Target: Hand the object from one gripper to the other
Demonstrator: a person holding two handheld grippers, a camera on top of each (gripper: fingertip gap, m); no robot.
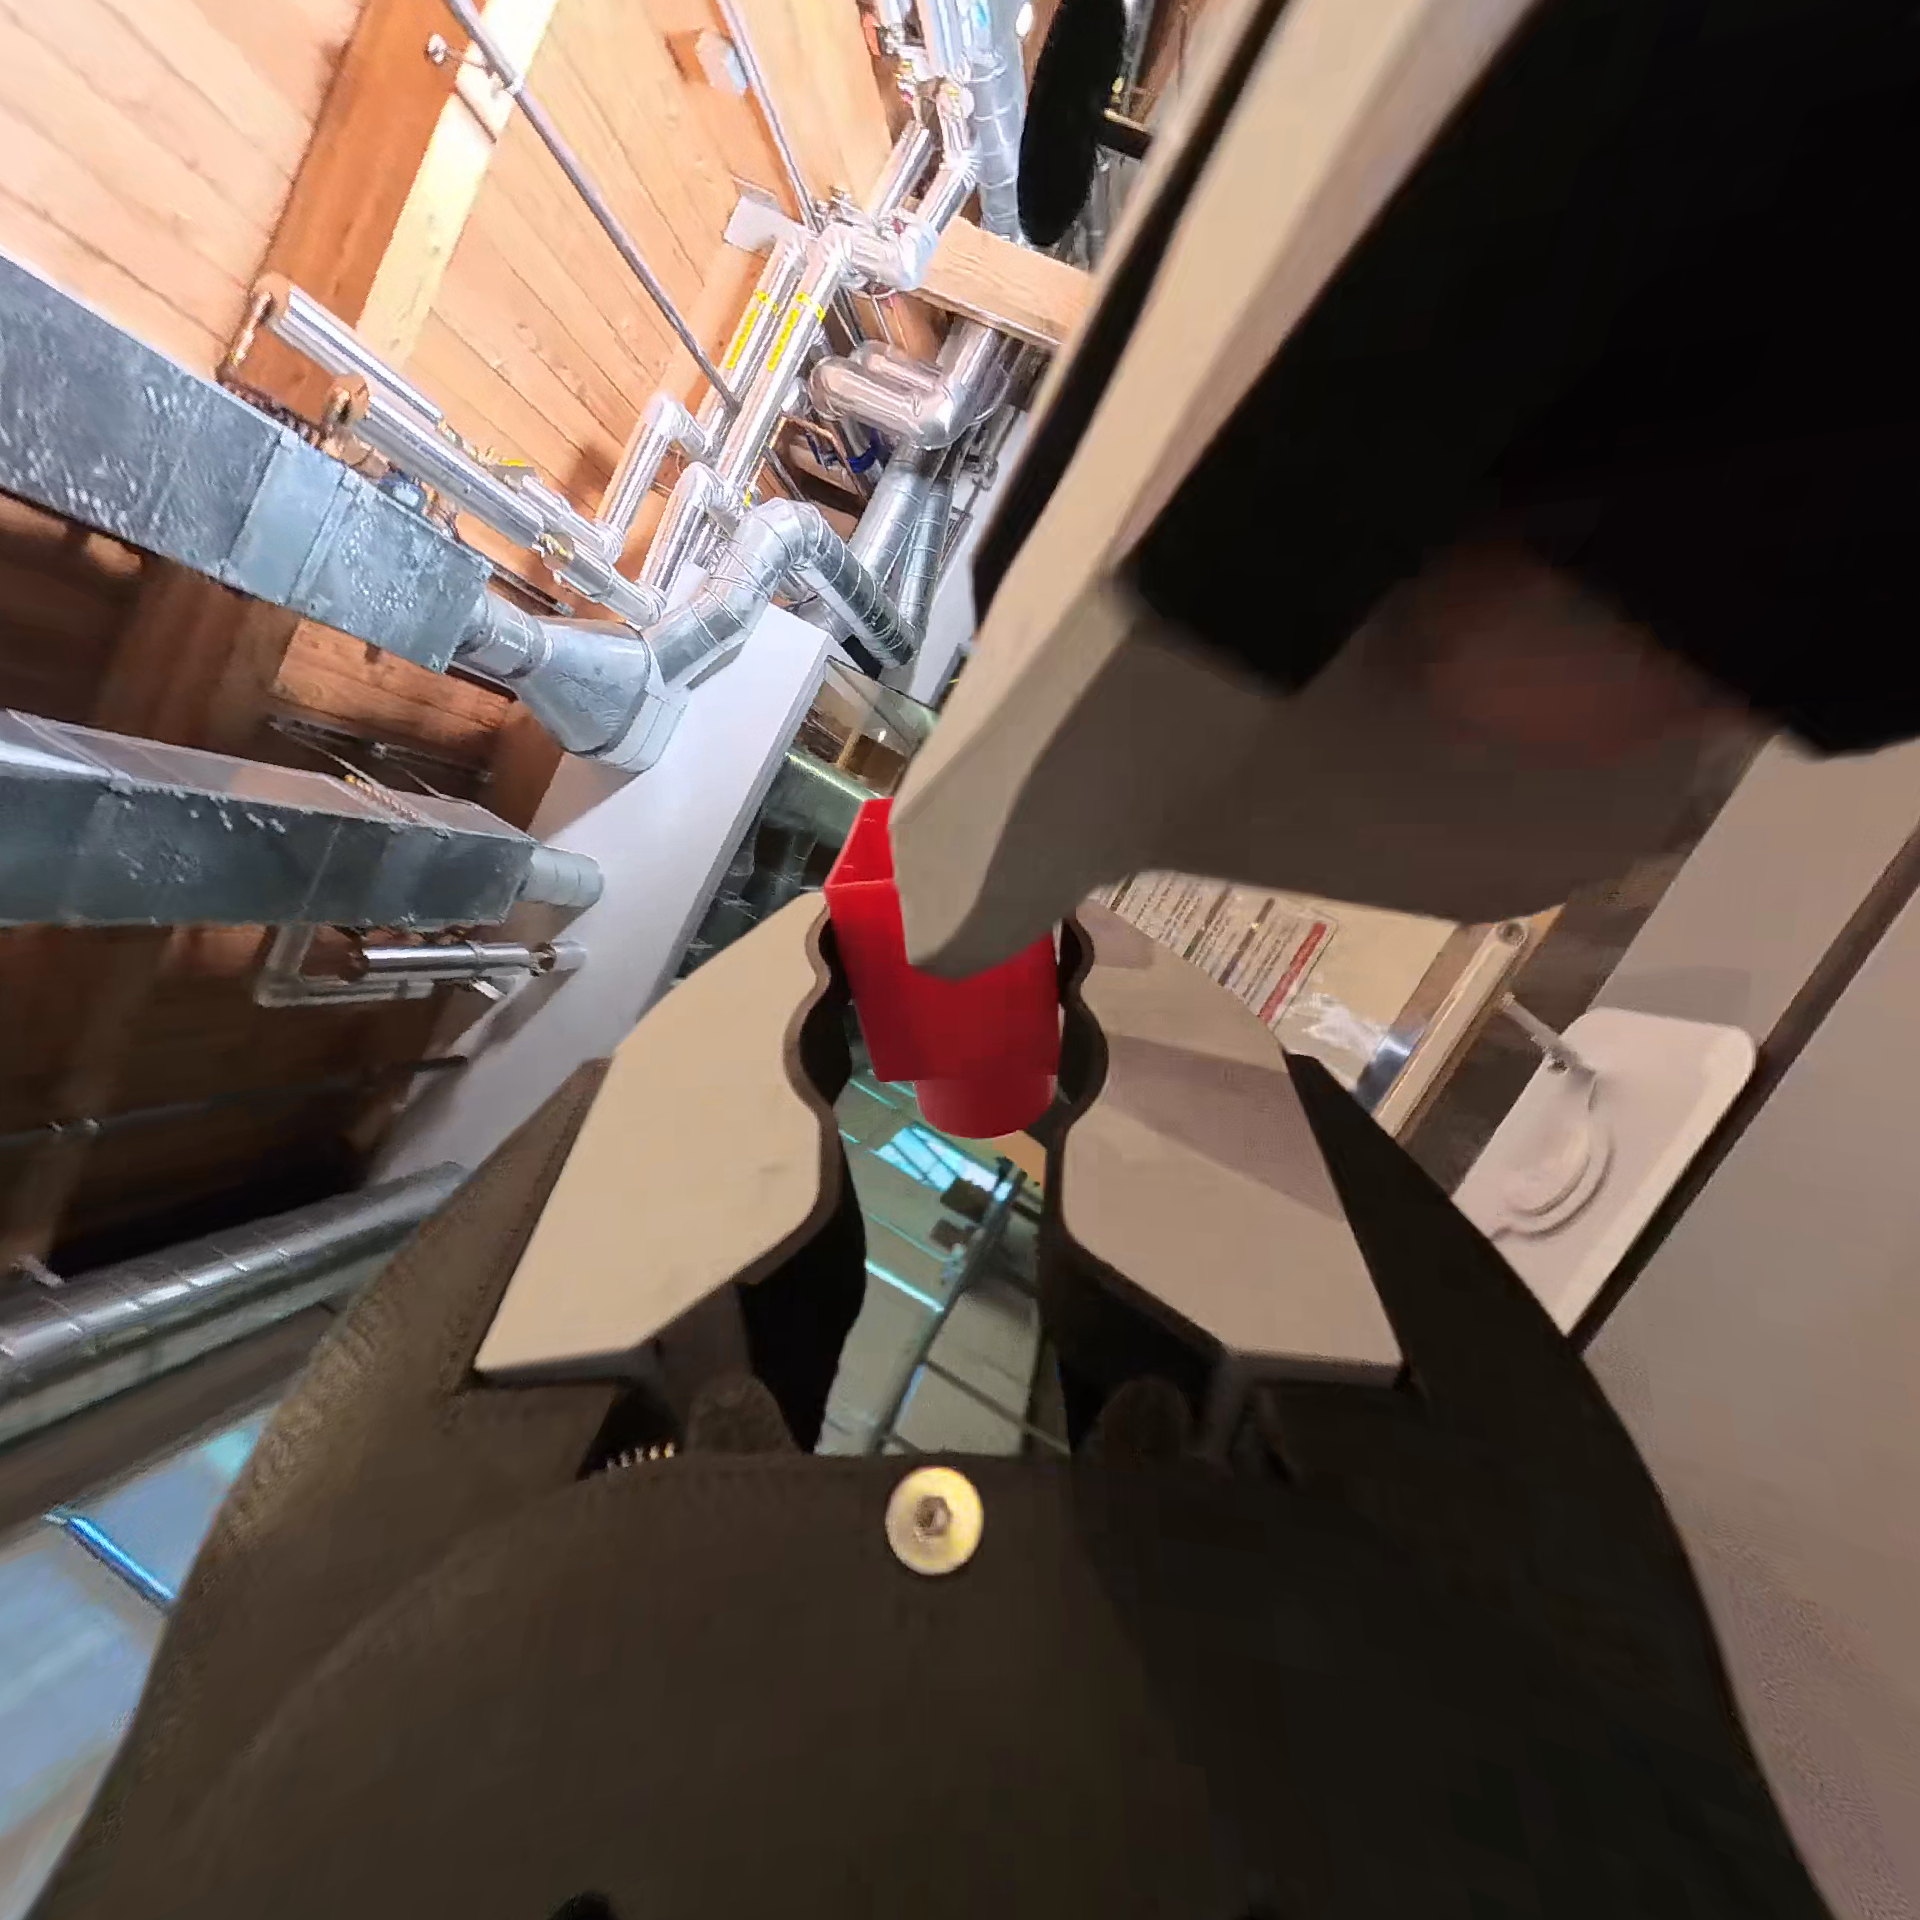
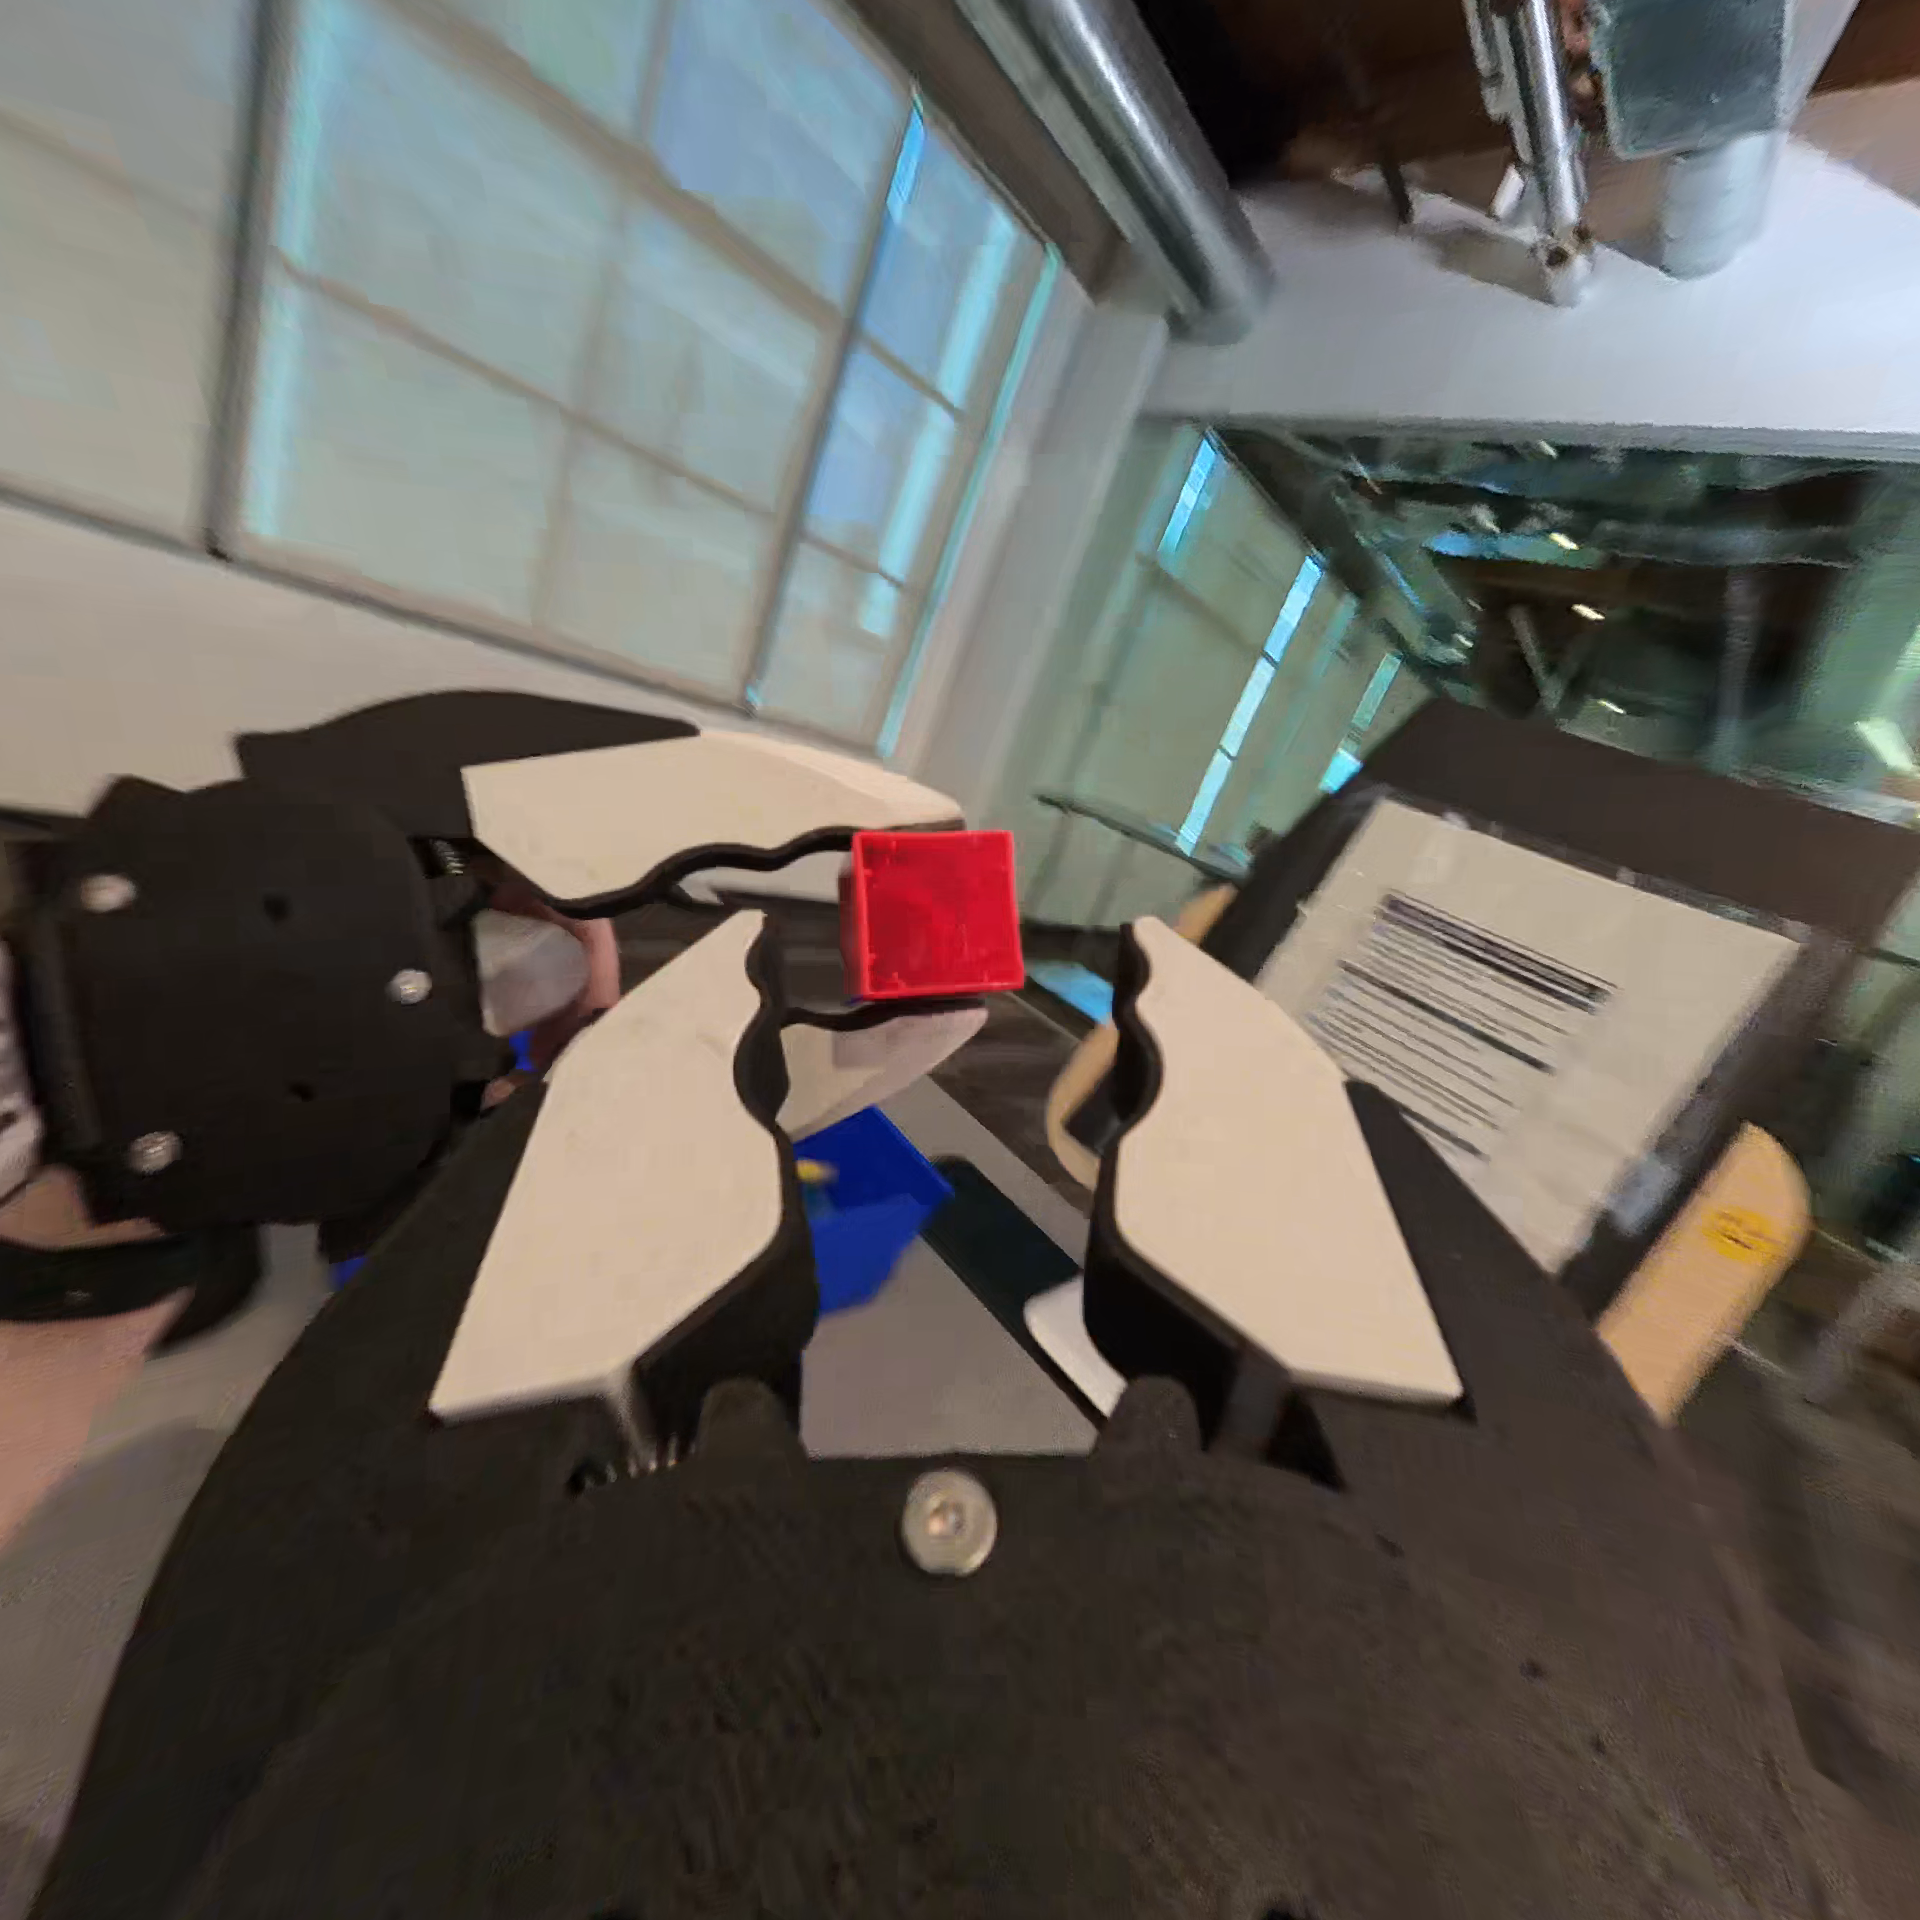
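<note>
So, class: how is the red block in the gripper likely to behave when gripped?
The red block looks like rigid moulded plastic, so probably stiff. Its hollow end suggests lightness. Smooth faces may slip, though the left gripper clamps it in scalloped notches.

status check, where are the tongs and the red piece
Left tongs shut on red block. Right tongs open, block just beyond their tips, not yet gripped. Nothing between them.
</note>
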